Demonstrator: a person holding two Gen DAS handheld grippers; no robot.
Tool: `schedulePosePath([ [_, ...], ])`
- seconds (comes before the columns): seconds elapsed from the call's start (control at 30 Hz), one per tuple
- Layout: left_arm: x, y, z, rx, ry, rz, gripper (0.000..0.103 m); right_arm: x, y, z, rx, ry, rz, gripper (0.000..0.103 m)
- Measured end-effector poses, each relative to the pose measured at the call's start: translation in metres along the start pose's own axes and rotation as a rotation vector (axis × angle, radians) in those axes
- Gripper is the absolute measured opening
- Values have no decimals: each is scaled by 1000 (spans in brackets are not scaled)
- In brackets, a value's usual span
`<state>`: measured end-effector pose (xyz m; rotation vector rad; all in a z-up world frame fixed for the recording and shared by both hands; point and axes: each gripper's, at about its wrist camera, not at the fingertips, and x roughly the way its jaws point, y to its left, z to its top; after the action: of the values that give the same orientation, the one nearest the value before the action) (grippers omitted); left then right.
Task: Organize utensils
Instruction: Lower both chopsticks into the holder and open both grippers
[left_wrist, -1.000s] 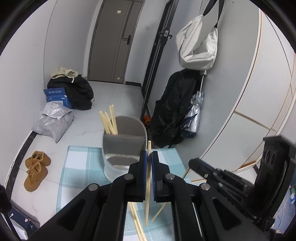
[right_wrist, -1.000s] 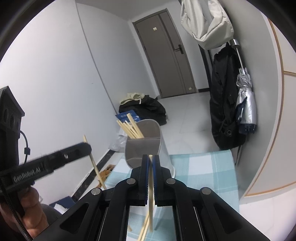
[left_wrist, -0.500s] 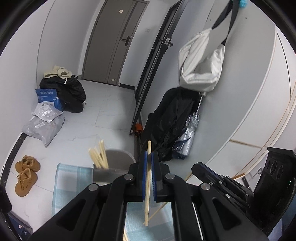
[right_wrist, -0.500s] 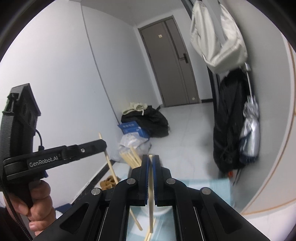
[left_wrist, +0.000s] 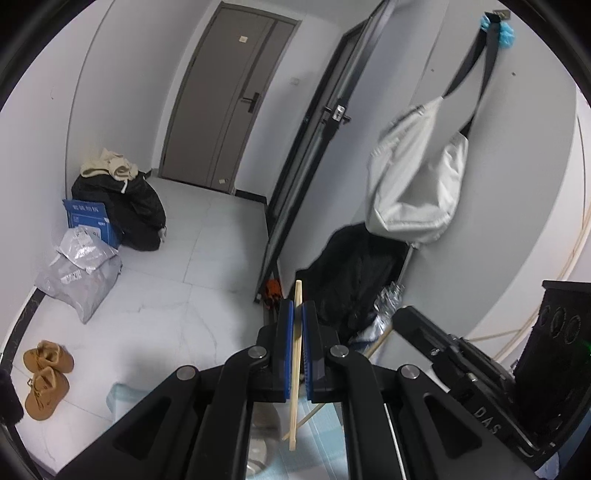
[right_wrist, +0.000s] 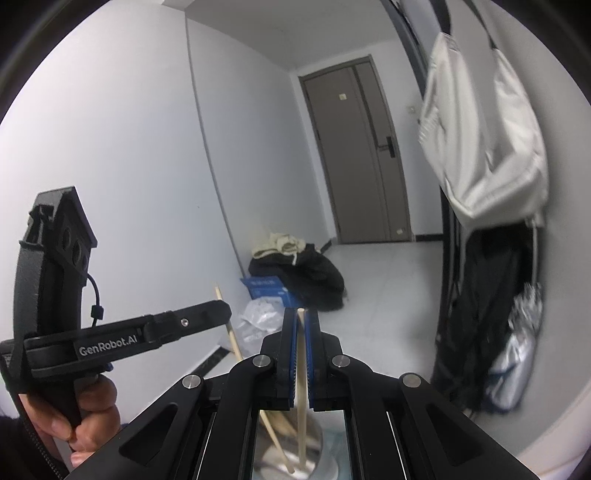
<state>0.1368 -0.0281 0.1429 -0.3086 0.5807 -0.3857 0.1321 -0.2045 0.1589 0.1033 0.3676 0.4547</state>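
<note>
Both grippers pinching one upright chopstick each: left gripper (left_wrist: 294, 354) gripping chopstick (left_wrist: 294, 373), right gripper (right_wrist: 302, 354) gripping its stick (right_wrist: 301, 413) directly over holder (right_wrist: 327, 463) below fingertips

Checked cloth (left_wrist: 122, 397) on table, grey holder (right_wrist: 325, 458) atop.
</note>
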Motion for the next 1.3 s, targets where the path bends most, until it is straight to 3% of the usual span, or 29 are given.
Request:
schedulePosePath([
  [0.2,19,20,5,19,-25,54,1,33,2,15,-23,-2,18,4],
  [0.37,33,36,-8,19,-27,79,2,55,-1,2,-18,37,31,4],
  [0.7,44,55,-24,-12,8,60,1,91,4,-29,-106,151,66,4],
  [1.3,40,66,-45,0,45,83,2,110,24,-59,-229,255,88,4],
])
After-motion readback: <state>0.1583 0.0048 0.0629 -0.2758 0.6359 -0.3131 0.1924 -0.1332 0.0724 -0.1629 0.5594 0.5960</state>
